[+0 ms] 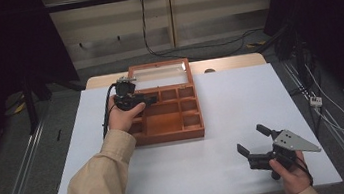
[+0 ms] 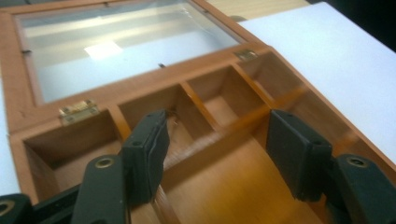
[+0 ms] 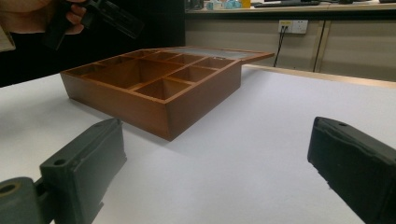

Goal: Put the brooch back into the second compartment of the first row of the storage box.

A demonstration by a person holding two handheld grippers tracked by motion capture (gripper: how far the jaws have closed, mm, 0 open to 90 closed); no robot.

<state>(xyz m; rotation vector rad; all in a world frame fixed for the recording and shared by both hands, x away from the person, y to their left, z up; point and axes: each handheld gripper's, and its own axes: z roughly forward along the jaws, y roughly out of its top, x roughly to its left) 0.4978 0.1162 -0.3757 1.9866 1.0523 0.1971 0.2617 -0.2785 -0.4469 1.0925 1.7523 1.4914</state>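
We see the wooden box (image 1: 167, 115) lying open near the far edge of the table (image 1: 242, 113), toward its left side, with the glass lid (image 1: 159, 75) folded back flat beyond the far edge. The left hand-held gripper (image 1: 132, 94) hovers over the box's far-left compartments, jaws released with nothing between them. We judge the lid-opening step complete; the next move calls for withdrawing clear of the dividers. The box's long axis, lid included, runs near-to-far, hinges (image 2: 78, 110) facing away. The right hand-held gripper (image 1: 251, 143) rests released near the near-right corner.
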